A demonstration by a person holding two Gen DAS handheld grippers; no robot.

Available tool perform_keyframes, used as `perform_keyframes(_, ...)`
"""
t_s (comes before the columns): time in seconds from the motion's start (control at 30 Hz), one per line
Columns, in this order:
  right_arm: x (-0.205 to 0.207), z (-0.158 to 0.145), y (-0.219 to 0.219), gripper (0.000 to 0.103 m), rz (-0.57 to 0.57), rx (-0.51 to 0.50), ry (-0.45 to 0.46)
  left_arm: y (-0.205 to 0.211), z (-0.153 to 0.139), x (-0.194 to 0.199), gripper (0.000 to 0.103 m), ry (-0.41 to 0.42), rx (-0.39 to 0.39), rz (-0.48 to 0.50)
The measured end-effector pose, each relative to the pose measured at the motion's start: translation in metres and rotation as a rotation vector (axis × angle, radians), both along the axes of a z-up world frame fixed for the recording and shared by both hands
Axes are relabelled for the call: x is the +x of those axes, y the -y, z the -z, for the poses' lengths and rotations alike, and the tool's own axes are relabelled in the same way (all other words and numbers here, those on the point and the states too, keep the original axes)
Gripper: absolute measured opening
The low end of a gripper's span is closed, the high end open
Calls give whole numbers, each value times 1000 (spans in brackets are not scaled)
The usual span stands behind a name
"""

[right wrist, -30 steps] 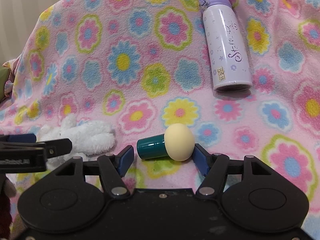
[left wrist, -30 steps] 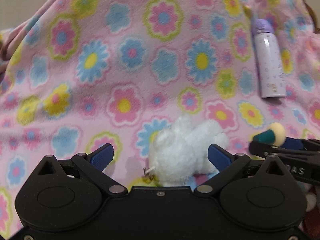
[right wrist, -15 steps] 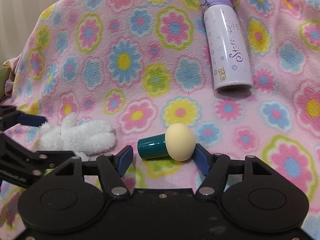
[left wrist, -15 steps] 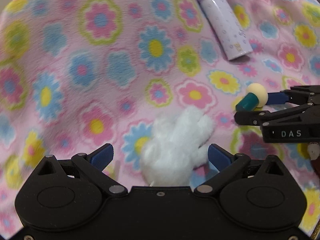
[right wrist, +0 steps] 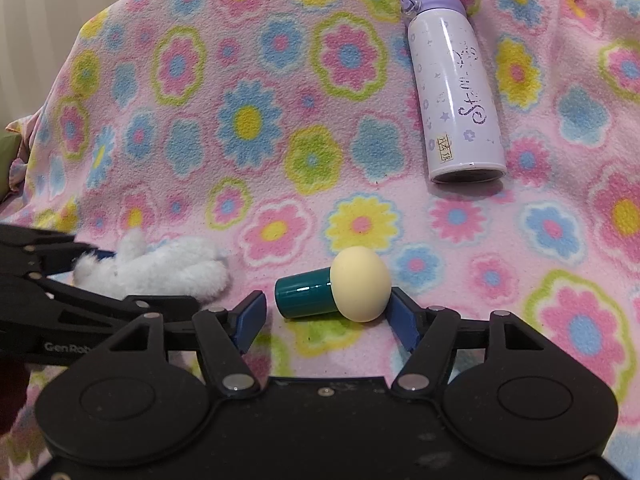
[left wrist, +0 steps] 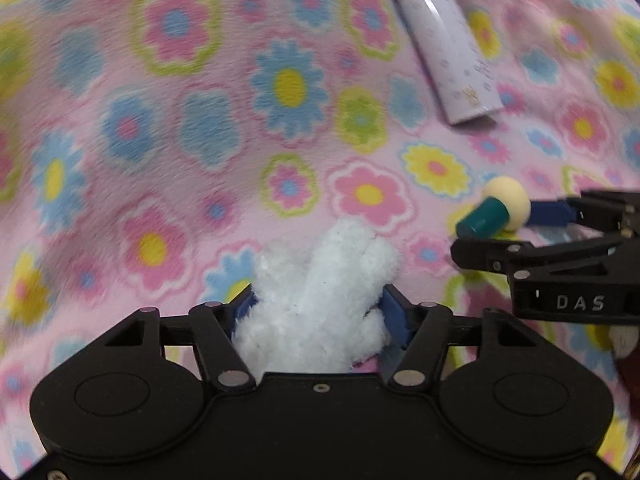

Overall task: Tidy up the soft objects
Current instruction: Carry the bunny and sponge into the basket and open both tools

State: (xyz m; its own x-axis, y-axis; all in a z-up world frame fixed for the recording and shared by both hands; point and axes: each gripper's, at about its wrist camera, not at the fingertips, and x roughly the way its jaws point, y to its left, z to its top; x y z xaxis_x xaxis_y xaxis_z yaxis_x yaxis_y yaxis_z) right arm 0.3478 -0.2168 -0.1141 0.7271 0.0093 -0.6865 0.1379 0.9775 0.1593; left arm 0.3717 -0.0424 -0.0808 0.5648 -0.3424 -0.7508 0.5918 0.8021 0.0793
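Note:
A white fluffy plush toy (left wrist: pixel 316 300) lies on the pink flowered blanket (left wrist: pixel 200 140). My left gripper (left wrist: pixel 318 312) is shut on it, both blue pads pressed into the fur. The plush also shows in the right wrist view (right wrist: pixel 160 268) at the left, held by the left gripper's black fingers (right wrist: pixel 80 304). A toy with a cream round head and a teal stem (right wrist: pixel 336 290) lies on its side between the open pads of my right gripper (right wrist: pixel 326 316). The right pad touches or nearly touches the cream head. The same toy shows in the left wrist view (left wrist: pixel 494 212).
A white and lilac bottle (right wrist: pixel 452 96) lies on its side on the blanket at the back right; it also shows in the left wrist view (left wrist: pixel 444 48). The blanket (right wrist: pixel 240 120) covers the whole surface and drops off at the left edge.
My left gripper's pads have closed from wide apart onto the white plush toy. The left view has swung right. The right gripper and the cream and teal toy have stayed in place.

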Motion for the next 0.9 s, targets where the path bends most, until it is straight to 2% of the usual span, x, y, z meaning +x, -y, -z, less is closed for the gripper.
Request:
perform_keyframes(0.23, 0, 1, 0, 66, 0, -3, -1, -20, -23, -42, 59, -2, -34, -240)
perform_keyframes(0.4, 1, 1, -1, 66, -3, -17, -7, -40, -39, -84, 59, -63, -84, -368)
perform_keyframes(0.5, 3, 0, -4, 66, -9, -40, -18, -50, -47, -112, 59, -94, -131, -423)
perform_keyframes(0.6, 7, 0, -10, 66, -21, -87, -42, -53, -49, -134, 59, -91, -116, -464)
perform_keyframes(0.73, 11, -6, -16, 56, -41, -156, -84, -58, -52, -158, 59, -97, -149, -482)
perform_keyframes(0.9, 10, -22, 1, 56, -24, -101, -116, -62, -51, -170, 59, -109, -167, -505)
